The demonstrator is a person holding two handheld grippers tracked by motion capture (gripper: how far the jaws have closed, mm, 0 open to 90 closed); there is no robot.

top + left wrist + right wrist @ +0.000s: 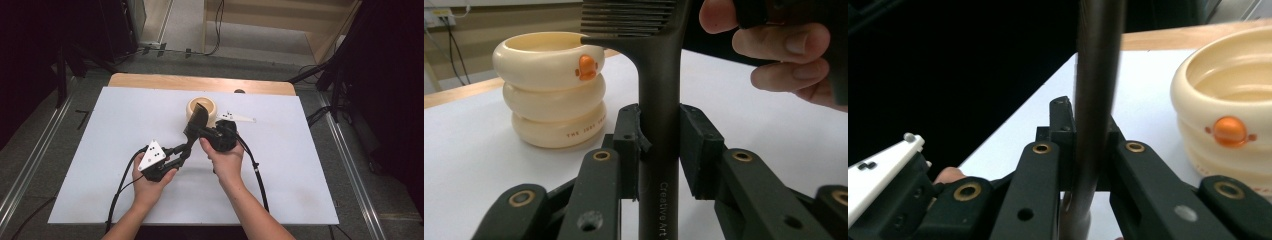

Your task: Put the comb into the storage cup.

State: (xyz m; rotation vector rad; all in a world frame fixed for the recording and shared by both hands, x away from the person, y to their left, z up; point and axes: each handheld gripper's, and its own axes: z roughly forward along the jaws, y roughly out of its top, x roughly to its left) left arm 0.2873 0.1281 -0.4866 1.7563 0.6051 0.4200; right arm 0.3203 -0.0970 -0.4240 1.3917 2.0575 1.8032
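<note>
Black comb [659,100] handle reads "Creative Art"; cream cup [551,87] lettering is illegible.

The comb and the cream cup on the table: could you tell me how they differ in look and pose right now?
The comb is black, slim and flat, with fine teeth at its head; the cream cup is round, shaped like three stacked rings, with an orange knob on its side. The comb is held off the white table, its handle between the jaws of the left gripper and the right gripper, while the cup stands upright on the table, untouched.
</note>
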